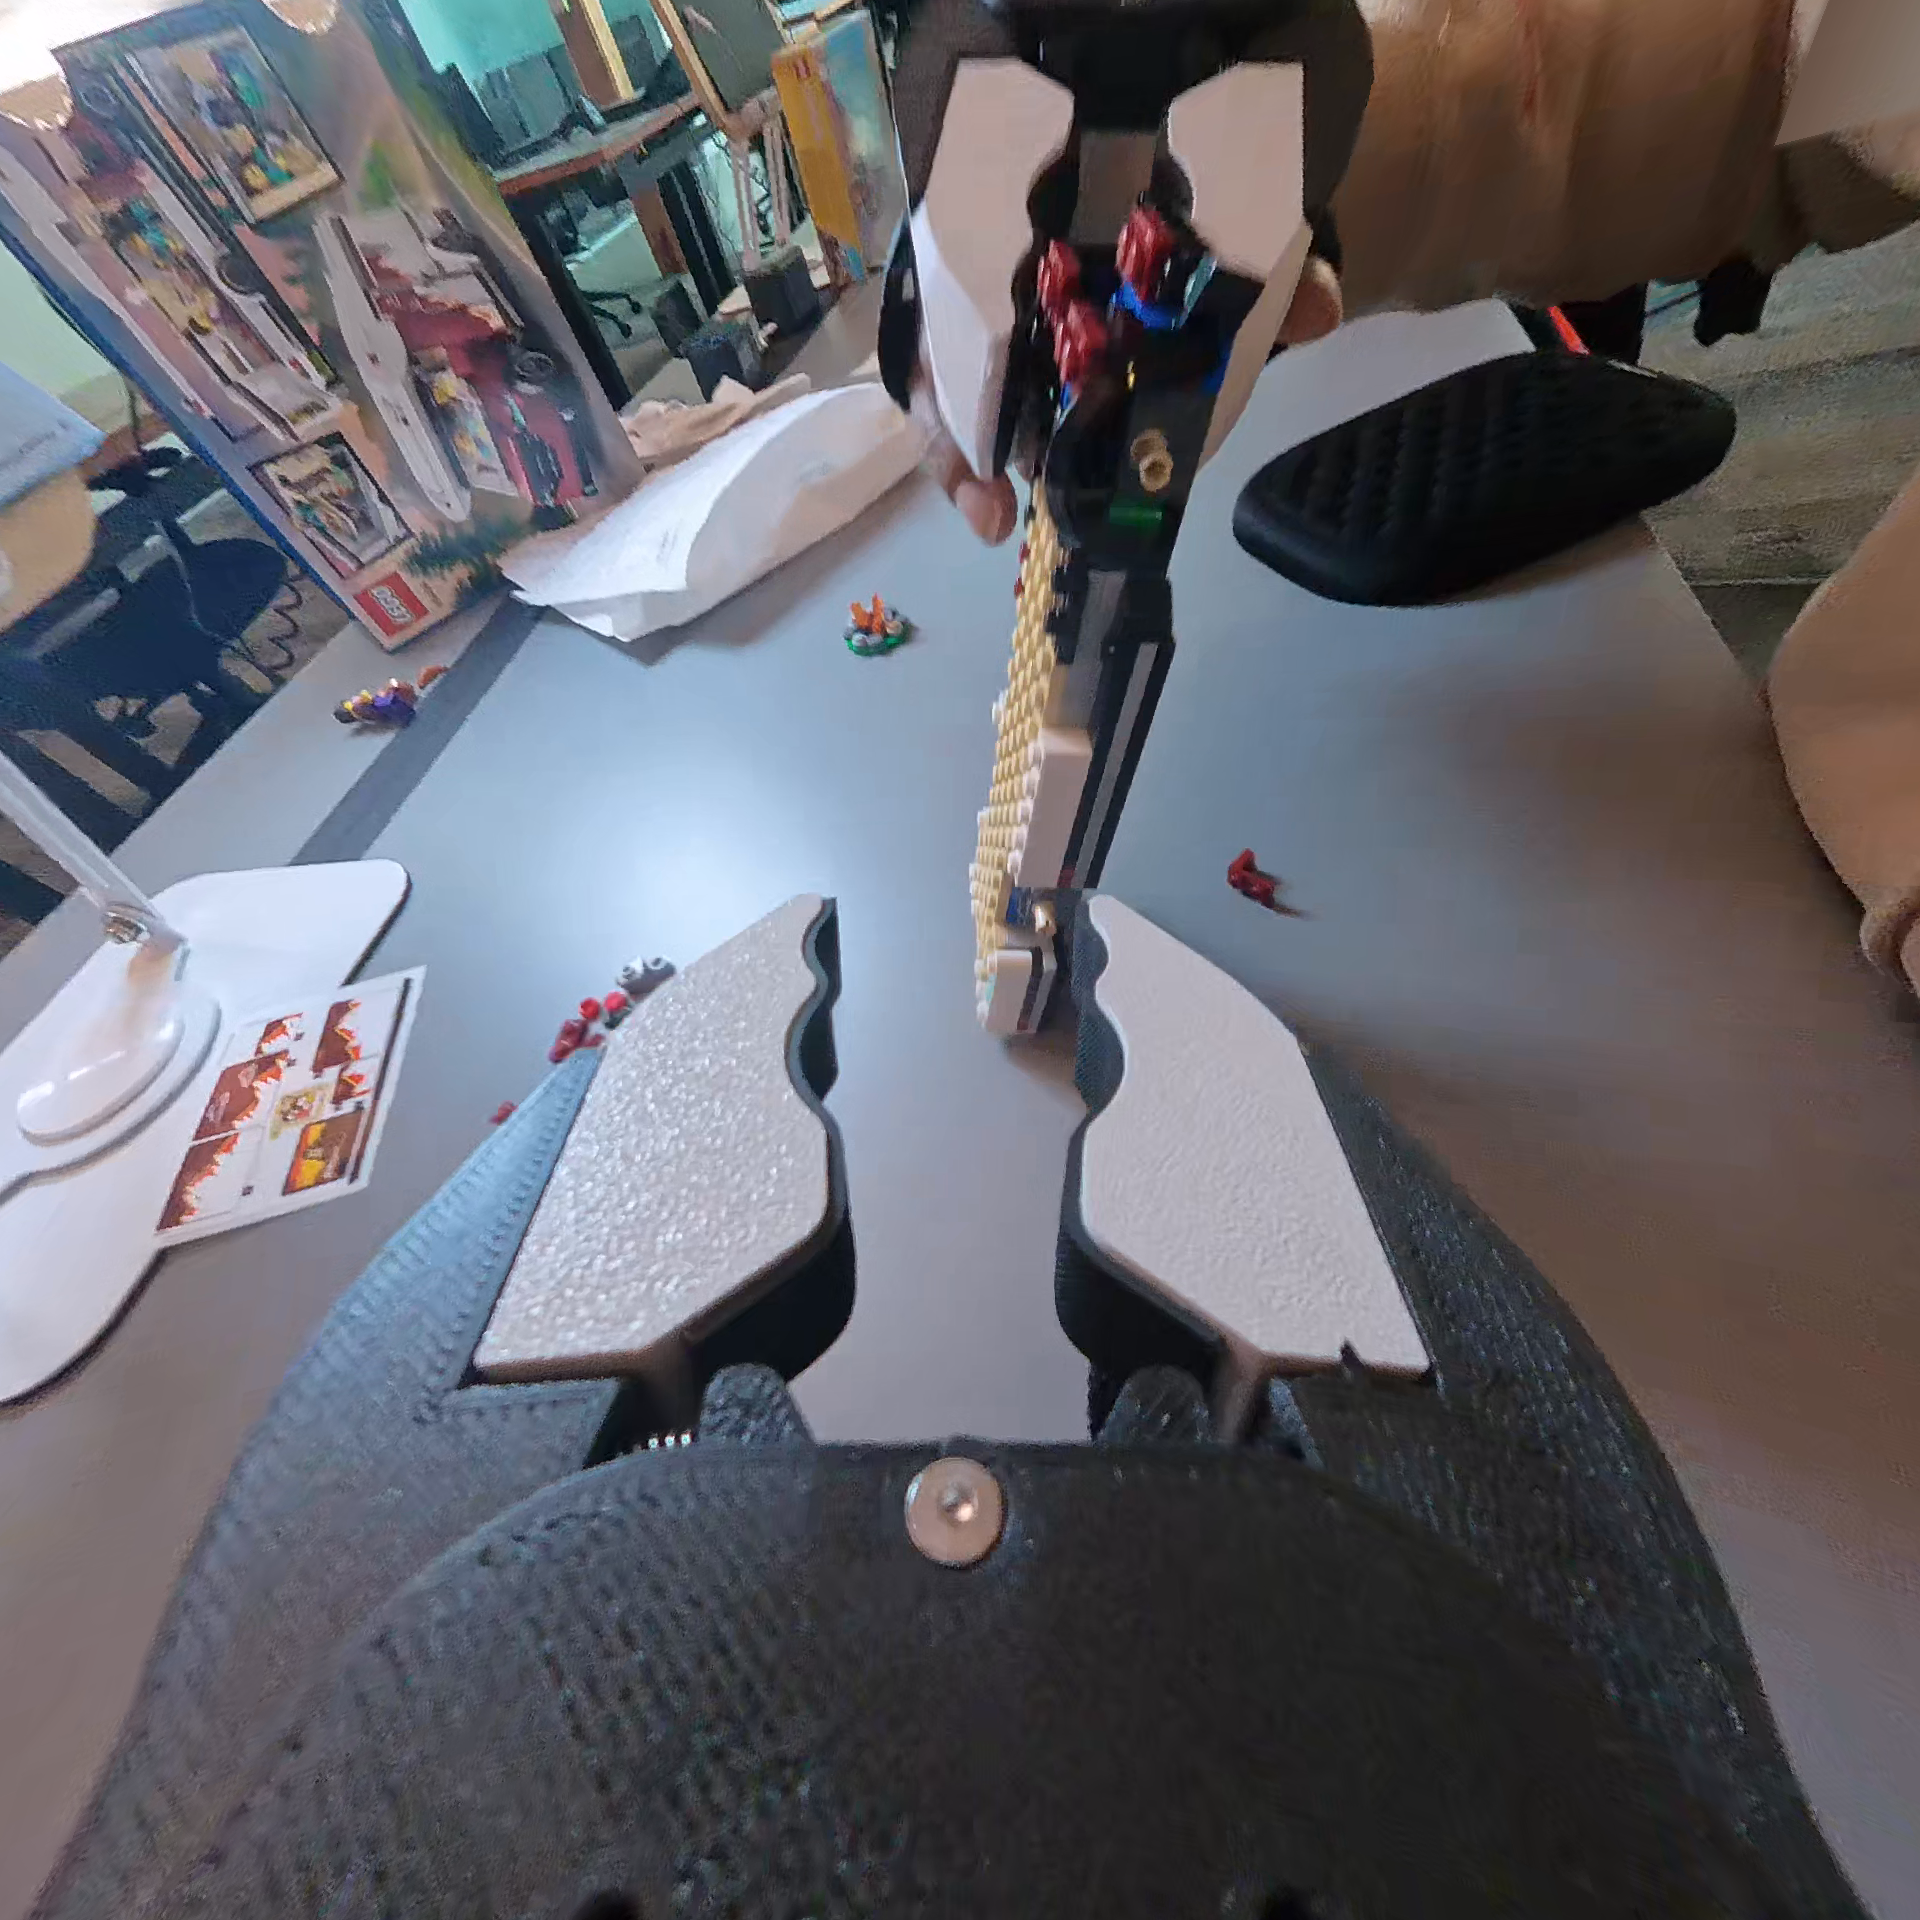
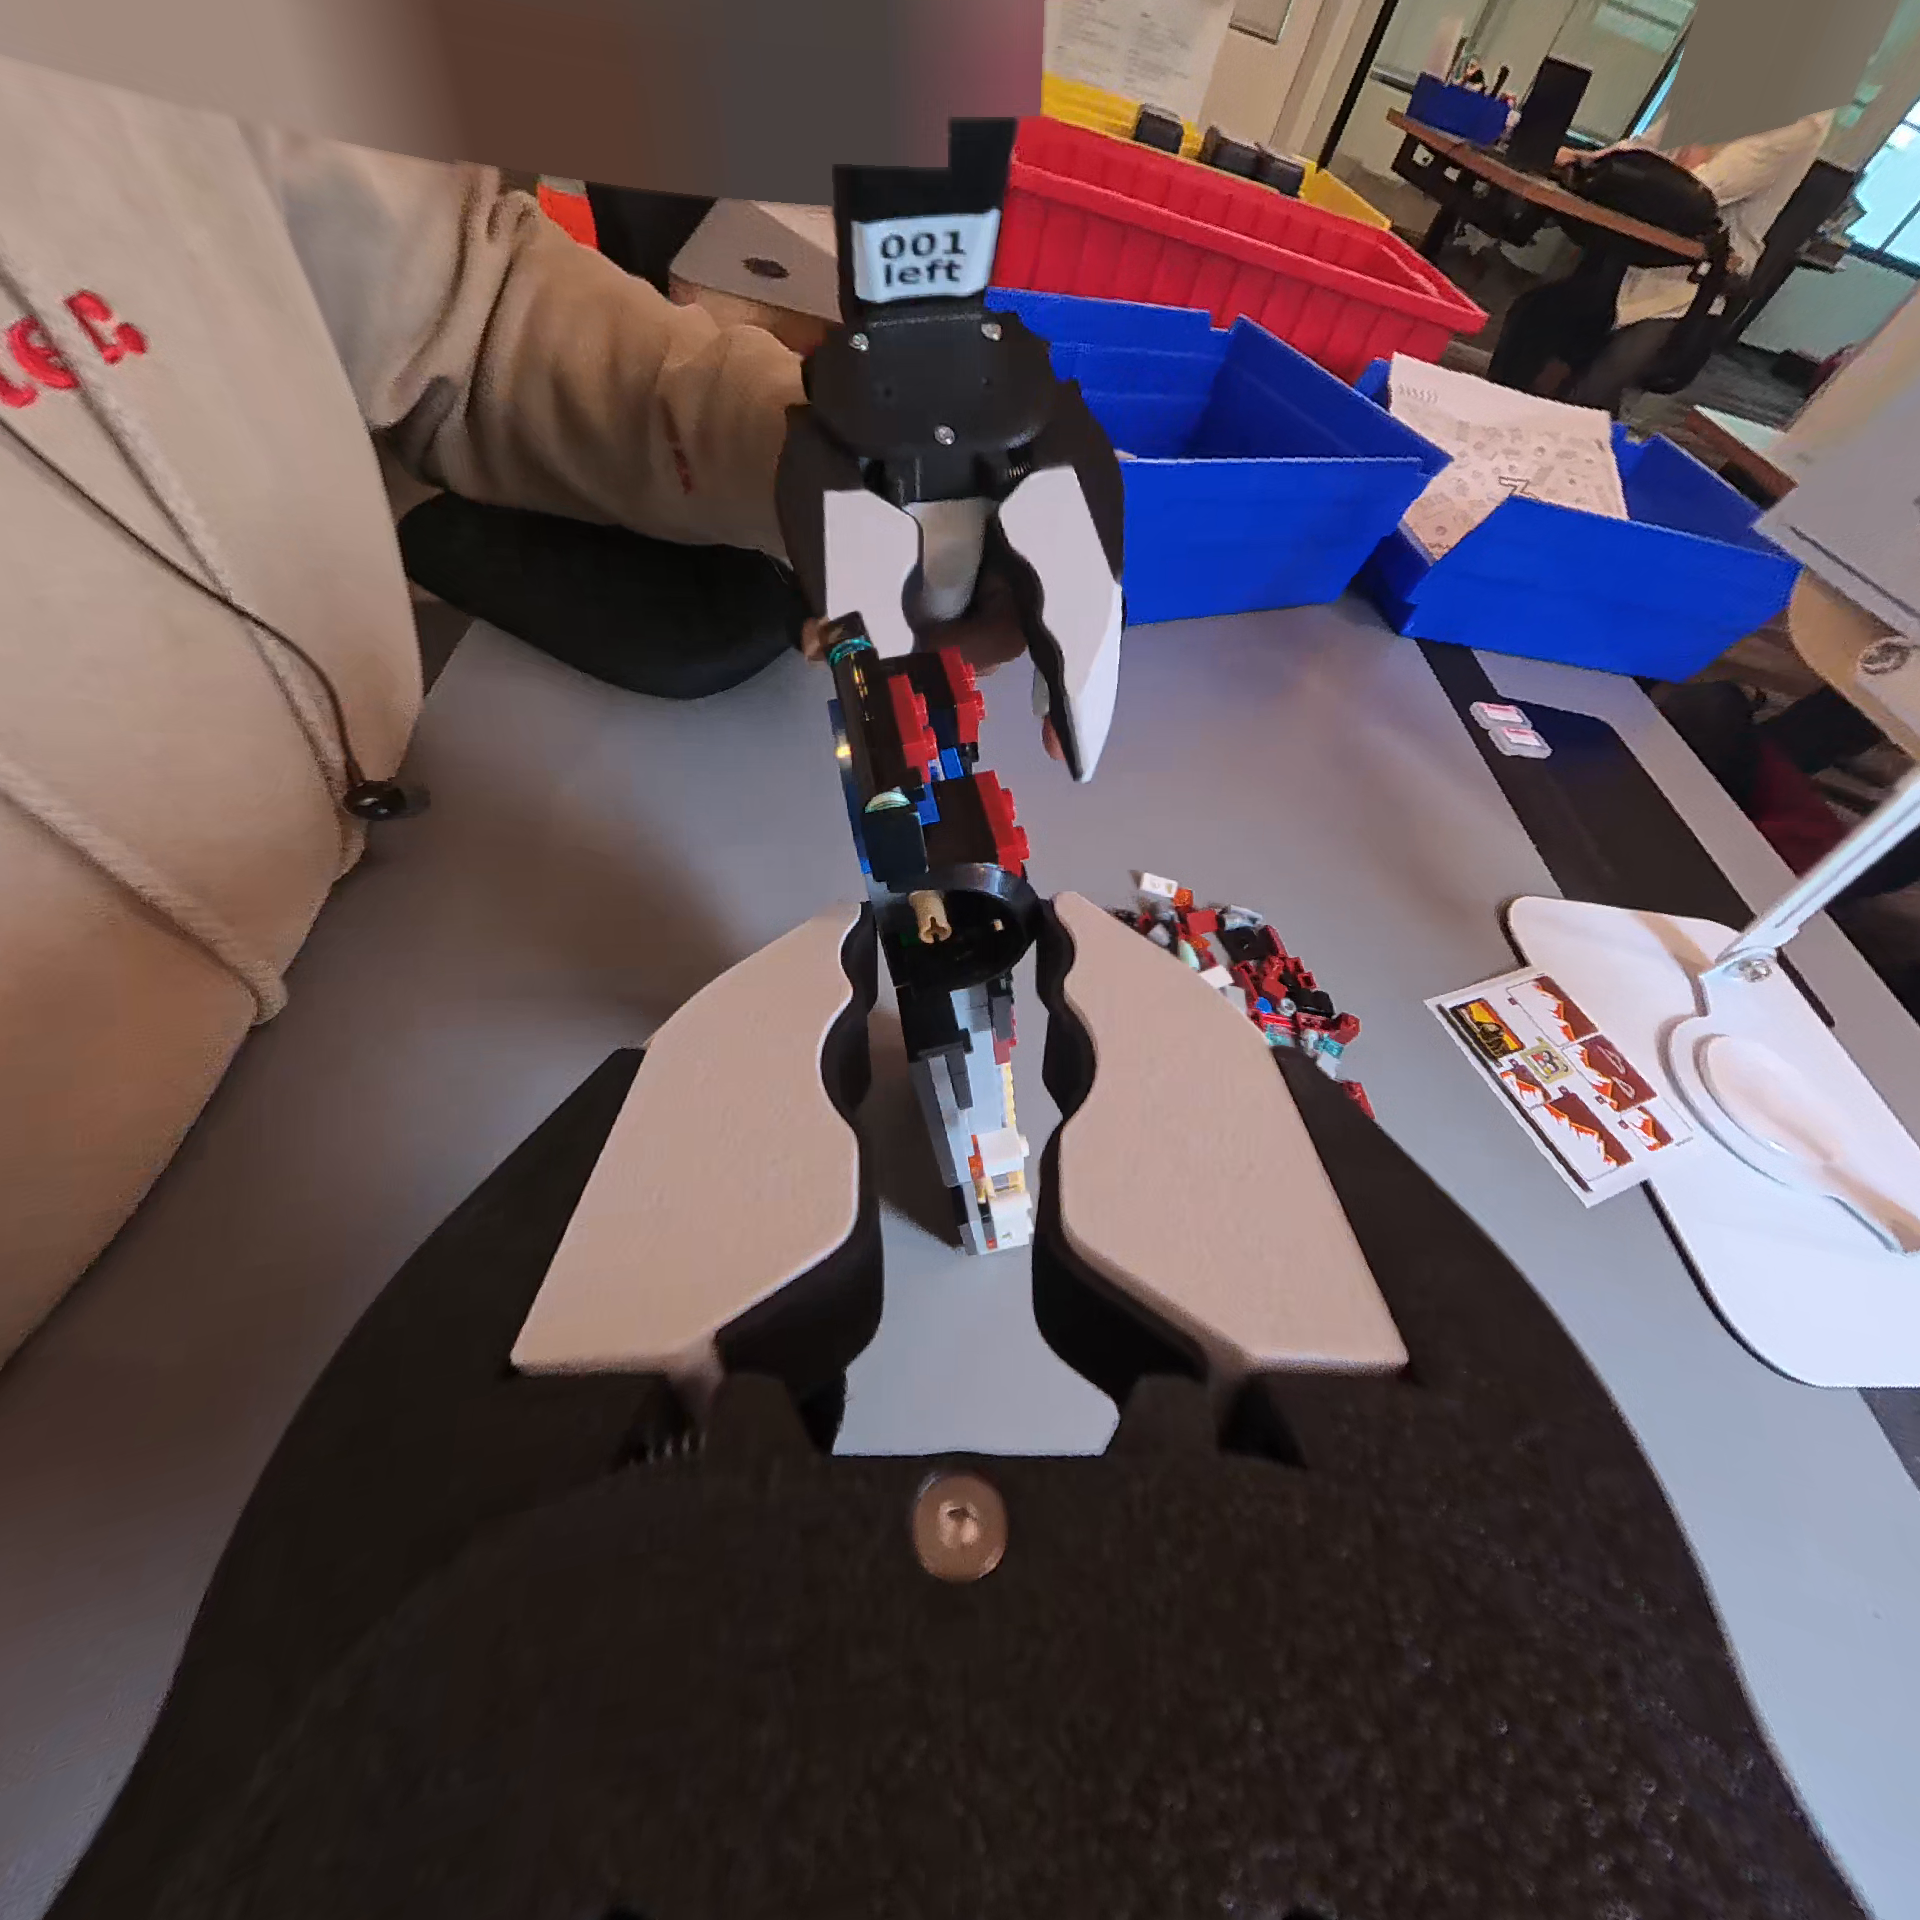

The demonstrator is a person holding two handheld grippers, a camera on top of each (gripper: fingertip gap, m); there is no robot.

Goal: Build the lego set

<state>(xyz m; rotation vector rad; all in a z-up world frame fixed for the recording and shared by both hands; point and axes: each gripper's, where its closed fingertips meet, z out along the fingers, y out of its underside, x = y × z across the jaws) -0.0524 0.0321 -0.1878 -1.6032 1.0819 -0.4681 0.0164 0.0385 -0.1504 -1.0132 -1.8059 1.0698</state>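
The right tool (image 2: 956, 925) is closed on a long brick-built model (image 2: 951, 1039), its two pale fingers (image 2: 1164, 1122) pressing the black round section from either side, so that the model runs from between those fingers out toward the left tool. The left tool (image 1: 956, 935) stands open: its right finger (image 1: 1195, 1091) lies against the pale, studded near end of the same model (image 1: 1023, 821), while the left finger (image 1: 707, 1091) is clearly apart from it, with bare grey bench (image 1: 623, 790) showing in the gap. In the right wrist view the left tool (image 2: 966, 665) shows from the front, its fingers spread beside the red and black blocks at the model's far end. On the bench beside the right tool lies a heap of loose small bricks (image 2: 1257, 977), mostly dark red and black, and next to that a sticker sheet (image 2: 1558, 1081) and the white base of a stand (image 2: 1714, 1101). A single red brick (image 1: 1252, 875) lies alone. Farther off are blue bins (image 2: 1278, 488), a red bin (image 2: 1226, 239), a large picture box (image 1: 343, 343) and a folded white paper bag (image 1: 727, 509).
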